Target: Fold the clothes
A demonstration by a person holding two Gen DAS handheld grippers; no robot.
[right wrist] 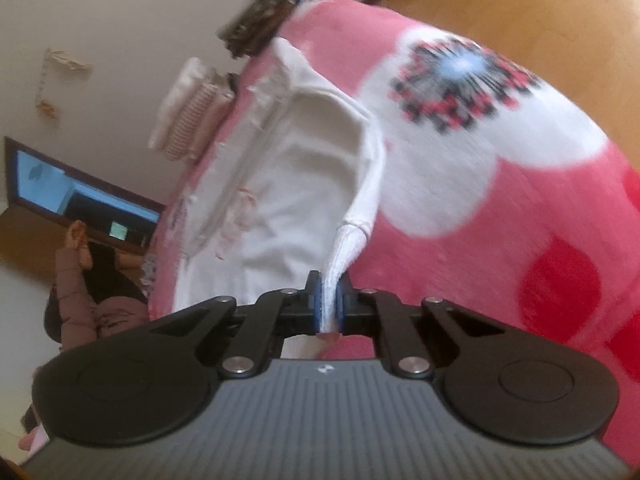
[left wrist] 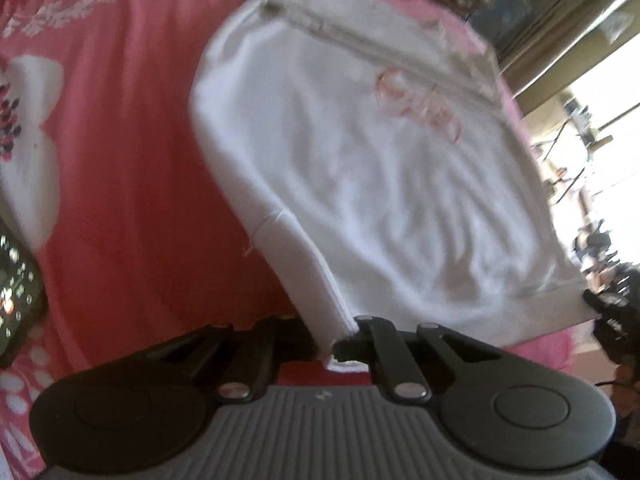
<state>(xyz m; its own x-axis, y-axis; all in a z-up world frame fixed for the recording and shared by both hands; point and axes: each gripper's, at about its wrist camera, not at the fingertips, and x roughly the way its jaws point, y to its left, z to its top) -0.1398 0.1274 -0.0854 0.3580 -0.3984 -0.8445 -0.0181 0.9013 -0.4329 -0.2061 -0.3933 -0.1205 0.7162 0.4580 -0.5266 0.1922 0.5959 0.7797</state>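
A white zip-up sweatshirt [left wrist: 360, 168] with pink lettering lies spread on a pink flowered blanket [left wrist: 120, 160]. My left gripper [left wrist: 334, 340] is shut on the ribbed hem corner nearest the camera, and the cloth rises taut from its jaws. In the right wrist view the same sweatshirt [right wrist: 280, 184] stretches away, and my right gripper [right wrist: 329, 304] is shut on a ribbed cuff or hem edge between its blue pads [right wrist: 316, 304]. The right gripper [left wrist: 612, 316] also shows at the far right of the left wrist view, holding the other hem corner.
The pink blanket [right wrist: 500, 220] covers a bed. A dark phone-like object [left wrist: 16, 300] lies at its left edge. Folded cloths [right wrist: 188, 116] and a dark box [right wrist: 260, 20] sit at the far end. A person [right wrist: 92, 292] sits beside a lit screen [right wrist: 80, 196].
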